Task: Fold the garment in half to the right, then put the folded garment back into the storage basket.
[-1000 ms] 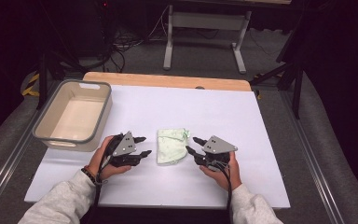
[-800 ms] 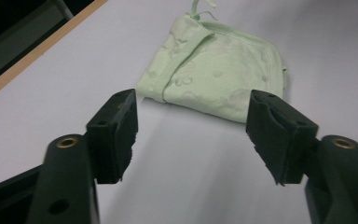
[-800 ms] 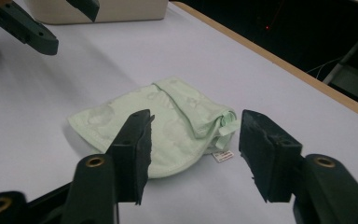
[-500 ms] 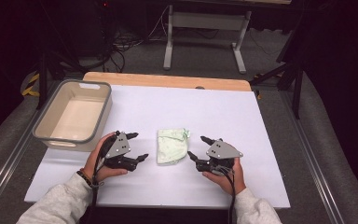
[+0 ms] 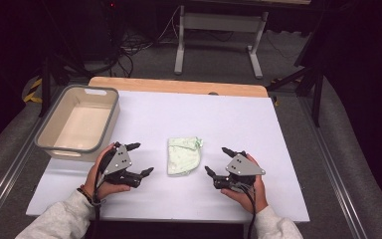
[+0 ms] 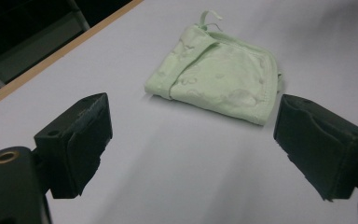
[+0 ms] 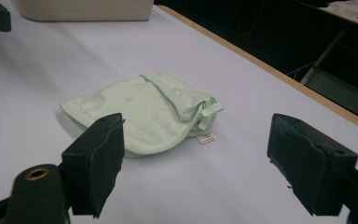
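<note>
A folded pale green cloth [image 5: 183, 156] lies flat on the white table top [image 5: 189, 114], between the two hands. My left gripper [image 5: 142, 158] rests to its left with its jaws pointing at it. The right gripper [image 5: 216, 160] mirrors it from the other side. Both pairs of jaws have just been opening and stand wide apart with nothing between them. In the left gripper view the cloth [image 6: 219, 79] lies beyond the left gripper [image 6: 193, 116], a short gap away. The right gripper view shows the cloth [image 7: 144, 112] just past the right gripper [image 7: 198, 135], with its label and loop at the near corner.
A beige bin with a grey rim [image 5: 114, 114] stands at the table's left, just behind the left hand, and looks empty. The bin's wall [image 7: 84, 9] is at the far side in the right gripper view. A wooden strip [image 5: 179, 85] edges the table's far side.
Both grippers have drawn back sideways from the cloth's edges, and their jaws have spread wider. The cloth has stayed where it was.
</note>
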Tool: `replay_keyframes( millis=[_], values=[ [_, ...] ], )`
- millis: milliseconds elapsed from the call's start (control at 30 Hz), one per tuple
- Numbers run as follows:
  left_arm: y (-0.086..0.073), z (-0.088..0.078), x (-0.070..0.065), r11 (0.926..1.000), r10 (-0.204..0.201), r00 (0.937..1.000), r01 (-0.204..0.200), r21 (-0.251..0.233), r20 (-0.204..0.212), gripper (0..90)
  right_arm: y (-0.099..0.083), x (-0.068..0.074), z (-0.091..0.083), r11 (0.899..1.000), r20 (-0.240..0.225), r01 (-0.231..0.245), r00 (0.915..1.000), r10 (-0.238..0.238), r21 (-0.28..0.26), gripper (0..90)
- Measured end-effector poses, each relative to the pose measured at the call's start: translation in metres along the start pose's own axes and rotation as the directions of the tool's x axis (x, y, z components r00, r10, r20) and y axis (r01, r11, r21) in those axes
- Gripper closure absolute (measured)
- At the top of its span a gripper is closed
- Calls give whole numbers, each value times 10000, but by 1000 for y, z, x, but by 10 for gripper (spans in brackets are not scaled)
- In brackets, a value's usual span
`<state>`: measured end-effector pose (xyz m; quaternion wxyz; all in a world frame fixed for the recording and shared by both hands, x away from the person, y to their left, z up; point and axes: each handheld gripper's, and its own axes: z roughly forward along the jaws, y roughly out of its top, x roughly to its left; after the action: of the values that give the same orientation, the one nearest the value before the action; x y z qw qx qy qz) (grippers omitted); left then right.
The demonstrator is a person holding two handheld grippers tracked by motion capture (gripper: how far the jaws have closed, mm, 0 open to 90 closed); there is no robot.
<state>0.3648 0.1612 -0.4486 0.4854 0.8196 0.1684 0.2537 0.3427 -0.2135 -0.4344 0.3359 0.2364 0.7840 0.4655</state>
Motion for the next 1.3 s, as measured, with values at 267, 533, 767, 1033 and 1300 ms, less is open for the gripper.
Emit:
replay_keyframes(
  millis=[267, 533, 767, 1033, 1300],
  values=[
    [-8, -8, -4, 9995, -295, 9996, 295, -79, 12, 105, -8, 0, -7, 9999, 157, -154, 9998, 155, -62, 173],
    [-17, -15, -7, 9970, -761, 9970, 762, -92, 98, 101, -14, 1, -14, 9994, 247, -322, 9992, 324, -116, 172],
    [-24, -16, -9, 9958, -905, 9958, 903, 179, 107, 95, -21, 1, -19, 9993, 335, -371, 9988, 370, 24, 170],
    [-25, -15, -10, 9949, -995, 9945, 988, 213, 336, 86, -24, 1, -21, 9993, 465, -331, 9984, 323, 167, 170],
    [-24, -10, -10, 9938, -1021, 9939, 1000, 492, 420, 78, -25, 1, -21, 9995, 379, -285, 9989, 278, 169, 164]
  ],
)
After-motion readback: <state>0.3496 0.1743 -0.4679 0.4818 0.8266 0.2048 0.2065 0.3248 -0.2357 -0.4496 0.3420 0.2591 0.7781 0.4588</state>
